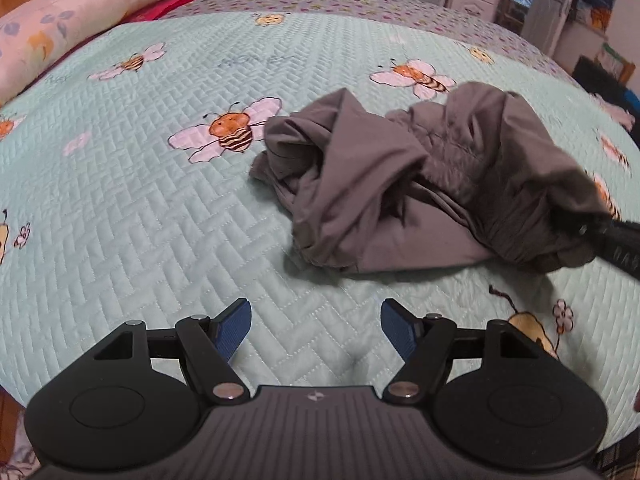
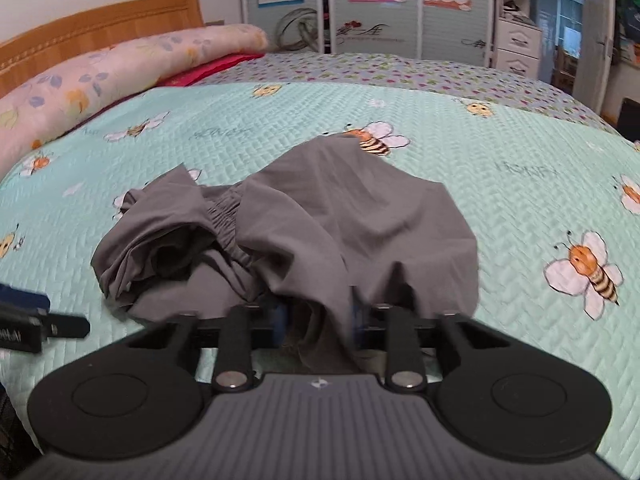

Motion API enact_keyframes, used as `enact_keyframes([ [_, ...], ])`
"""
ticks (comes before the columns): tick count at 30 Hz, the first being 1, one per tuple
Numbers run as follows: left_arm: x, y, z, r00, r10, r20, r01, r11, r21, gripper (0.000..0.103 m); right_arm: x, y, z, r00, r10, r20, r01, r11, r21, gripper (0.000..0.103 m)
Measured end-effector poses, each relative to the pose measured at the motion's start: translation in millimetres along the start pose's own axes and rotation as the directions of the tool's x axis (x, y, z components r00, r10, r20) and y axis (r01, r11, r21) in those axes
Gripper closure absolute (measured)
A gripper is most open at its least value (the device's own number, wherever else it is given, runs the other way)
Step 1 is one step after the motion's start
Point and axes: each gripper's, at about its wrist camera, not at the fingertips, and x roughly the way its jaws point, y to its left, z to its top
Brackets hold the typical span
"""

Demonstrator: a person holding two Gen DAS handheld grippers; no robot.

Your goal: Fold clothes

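The grey garment lay crumpled in a heap on the bee-print quilt, its elastic waistband bunched and partly buried among the folds. Its near edge ran between the fingers of the right gripper, which had closed on that fabric. The likely fault was a grip on several stacked layers at once: lifting would then raise a tangled bundle instead of a single hem, and the garment would not spread flat. A shallow pinch could also slip free under tension. The left gripper stood wide and empty over bare quilt, near the garment's other end but clear of it. A floral pillow lay well apart at the headboard.
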Motion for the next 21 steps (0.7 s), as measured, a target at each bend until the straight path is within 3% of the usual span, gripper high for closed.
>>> enact_keyframes([
  [3,-4.0,-5.8,-1.3,1.0,-0.006,0.012,0.005,0.999,0.033,0.029,-11.7,-16.0,-3.6,0.999,0.014,0.036,-0.017,0.998,0.066,0.097],
  [8,-9.8,-14.6,0.3,0.996,-0.083,0.04,0.081,0.995,0.056,0.029,-41.3,-60.2,-13.9,0.993,-0.086,0.078,0.069,0.978,0.197,0.101],
  [14,-4.8,-42.3,-0.1,0.986,-0.163,0.035,0.158,0.98,0.12,0.029,-58.1,-119.7,-46.6,0.987,-0.159,0.019,0.137,0.903,0.407,0.101],
  [17,6.1,-59.0,3.7,0.985,-0.17,0.021,0.165,0.974,0.154,0.029,-53.8,-130.9,-66.8,0.984,-0.174,-0.03,0.169,0.884,0.435,0.101],
  [21,21.9,-84.3,18.6,0.976,-0.198,0.089,0.174,0.959,0.224,0.029,-54.3,-125.6,-80.8,0.987,-0.148,-0.054,0.157,0.906,0.392,0.097],
])
